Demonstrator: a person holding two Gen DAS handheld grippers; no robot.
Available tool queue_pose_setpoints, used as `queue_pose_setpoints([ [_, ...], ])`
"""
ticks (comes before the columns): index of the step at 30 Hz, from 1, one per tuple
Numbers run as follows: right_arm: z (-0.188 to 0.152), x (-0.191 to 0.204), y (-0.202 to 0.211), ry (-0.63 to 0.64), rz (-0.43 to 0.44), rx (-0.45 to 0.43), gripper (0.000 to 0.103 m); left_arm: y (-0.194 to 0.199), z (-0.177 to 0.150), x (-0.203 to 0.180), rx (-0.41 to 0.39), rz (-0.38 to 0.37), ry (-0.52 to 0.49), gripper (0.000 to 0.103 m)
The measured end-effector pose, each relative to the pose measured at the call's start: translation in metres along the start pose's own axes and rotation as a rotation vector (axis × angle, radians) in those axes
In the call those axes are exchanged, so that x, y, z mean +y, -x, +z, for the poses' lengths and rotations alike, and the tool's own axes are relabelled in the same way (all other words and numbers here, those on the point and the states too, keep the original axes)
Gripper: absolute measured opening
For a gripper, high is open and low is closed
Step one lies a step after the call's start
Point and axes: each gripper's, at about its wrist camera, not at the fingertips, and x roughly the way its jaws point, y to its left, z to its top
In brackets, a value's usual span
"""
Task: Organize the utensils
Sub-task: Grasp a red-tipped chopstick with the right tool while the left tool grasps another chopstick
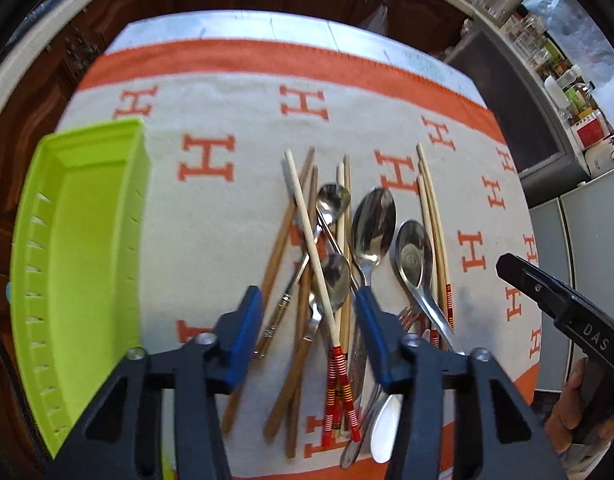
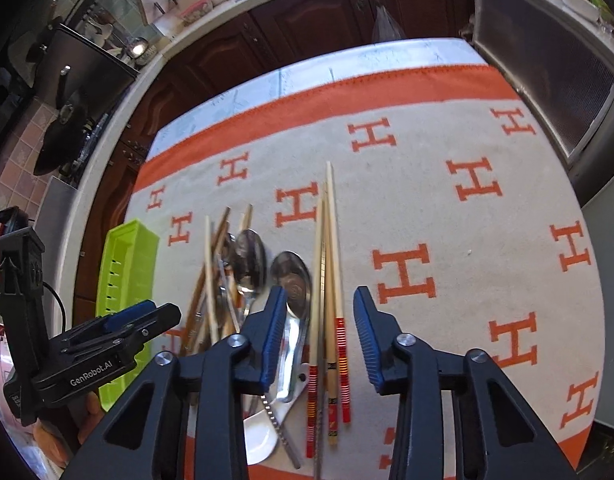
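A kitchen with dark wooden cabinets backs a table under a soft cream cloth (image 1: 227, 208) with an orange border and orange H letters. On the cloth lies a loose heap of utensils (image 1: 339, 264): glossy steel spoons, slim wooden chopsticks, some banded red. Left of the heap stands a slotted lime-green plastic tray (image 1: 79, 264). The left gripper (image 1: 309, 326) hangs over the heap, blue ribbed jaws partly apart, gripping nothing. The right gripper (image 2: 320, 330) straddles pale chopsticks (image 2: 327, 280) at the heap's right edge, jaws partly apart, pads not touching.
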Motion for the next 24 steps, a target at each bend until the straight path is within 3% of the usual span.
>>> queue_pose_setpoints([
  [6, -0.007, -0.013, -0.034, 0.048, -0.044, 0.052, 0.022, -0.027, -0.002, -0.008, 0.036, 0.018, -0.001, 0.027],
  [16, -0.027, -0.002, -0.061, 0.163, -0.095, 0.076, 0.021, -0.042, 0.002, -0.016, 0.041, 0.047, -0.013, 0.011],
  [24, -0.032, 0.002, -0.065, 0.204, -0.116, 0.079, 0.02, -0.043, 0.003, -0.011, 0.014, 0.056, -0.012, 0.005],
])
